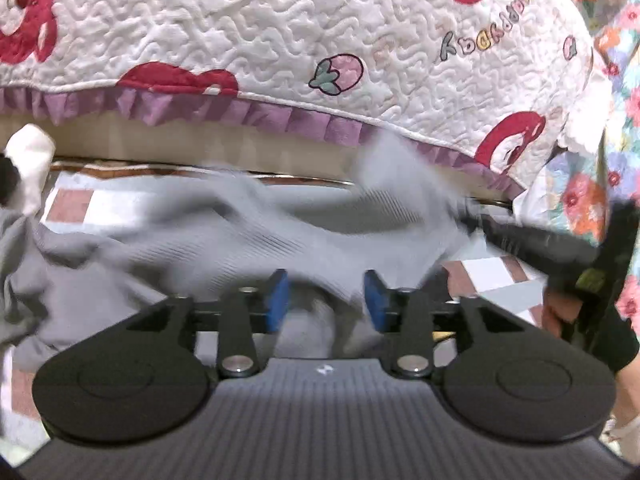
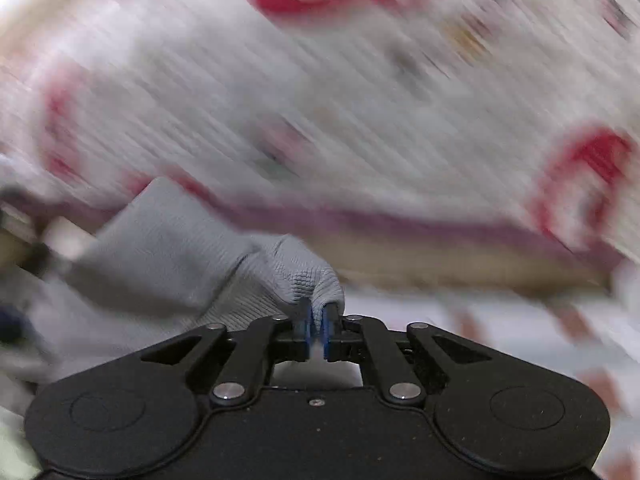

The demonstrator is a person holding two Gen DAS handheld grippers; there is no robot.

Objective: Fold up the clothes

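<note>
A light grey ribbed garment [image 1: 208, 240] hangs stretched and blurred across the left wrist view, above a tiled floor. My left gripper [image 1: 326, 300] is open, its blue pads apart, with grey cloth just beyond and below them. In the right wrist view my right gripper [image 2: 316, 320] is shut on a fold of the same grey garment [image 2: 192, 248], which trails off to the left. The right gripper's black body [image 1: 560, 248] shows at the right of the left wrist view, holding the cloth's far end.
A white quilted bedspread [image 1: 280, 32] with red shapes and a purple ruffle hangs over the bed edge ahead. A floral cloth [image 1: 600, 184] is at the right. A white-gloved hand [image 1: 32, 160] is at the left. Pink and white floor tiles [image 1: 492, 276] lie below.
</note>
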